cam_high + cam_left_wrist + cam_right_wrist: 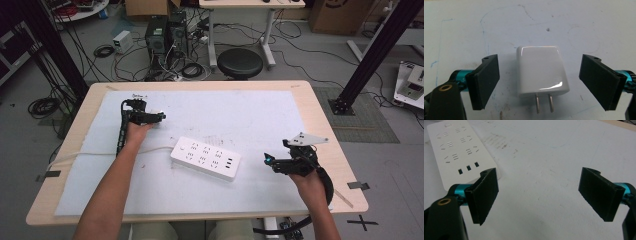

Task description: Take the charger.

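The left claw [541, 83] stands wide, its jaws on either side of a white plug-in charger [541, 71] without touching it. The charger lies flat on the white mat [574, 30], its two metal prongs pointing back toward the camera. In the high view this claw [159, 117] sits near the table's [320, 115] far left. The right claw [541, 200] also gapes wide, holding nothing, over bare mat. A white power strip [205, 158] lies mid-table, between the two hands, its cord running off to the left.
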Tool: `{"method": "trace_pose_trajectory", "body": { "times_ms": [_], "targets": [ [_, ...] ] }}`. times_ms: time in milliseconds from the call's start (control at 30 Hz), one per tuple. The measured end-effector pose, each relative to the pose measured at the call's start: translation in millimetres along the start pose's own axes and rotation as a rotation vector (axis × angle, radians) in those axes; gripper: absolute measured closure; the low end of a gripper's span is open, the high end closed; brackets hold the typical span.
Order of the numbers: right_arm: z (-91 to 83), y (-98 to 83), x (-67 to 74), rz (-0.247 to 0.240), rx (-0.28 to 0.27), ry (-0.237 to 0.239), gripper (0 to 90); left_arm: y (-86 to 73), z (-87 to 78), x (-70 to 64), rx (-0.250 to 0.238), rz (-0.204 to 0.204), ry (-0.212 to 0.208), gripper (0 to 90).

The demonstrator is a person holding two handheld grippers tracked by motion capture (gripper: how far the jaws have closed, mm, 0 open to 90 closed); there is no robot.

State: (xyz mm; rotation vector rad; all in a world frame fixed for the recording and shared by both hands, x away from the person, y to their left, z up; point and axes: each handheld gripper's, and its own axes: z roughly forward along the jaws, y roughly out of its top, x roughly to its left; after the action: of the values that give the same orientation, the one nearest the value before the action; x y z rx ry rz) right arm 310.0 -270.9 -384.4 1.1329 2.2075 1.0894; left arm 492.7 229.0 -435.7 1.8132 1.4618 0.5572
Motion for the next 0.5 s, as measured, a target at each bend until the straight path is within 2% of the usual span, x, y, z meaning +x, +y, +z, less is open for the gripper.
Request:
{"method": "trace_pose_trajectory", "body": {
  "times_ms": [233,367,500],
  "targets": [
    [0.4,-0.6,0.0,0.007,0.006,-0.003,16.5,-4.5,7.5,1.8,0.037,0.000,0.019,18.4],
    [0.9,-1.2,-0.3,0.013,0.008,-0.005,16.5,-6.0,10.2,2.9,0.046,-0.003,0.021,19.3],
    [1.5,-1.1,-1.6,0.007,0.006,-0.005,16.6,-6.2,11.2,2.2,0.046,0.012,0.030,20.0]
  ]
}}
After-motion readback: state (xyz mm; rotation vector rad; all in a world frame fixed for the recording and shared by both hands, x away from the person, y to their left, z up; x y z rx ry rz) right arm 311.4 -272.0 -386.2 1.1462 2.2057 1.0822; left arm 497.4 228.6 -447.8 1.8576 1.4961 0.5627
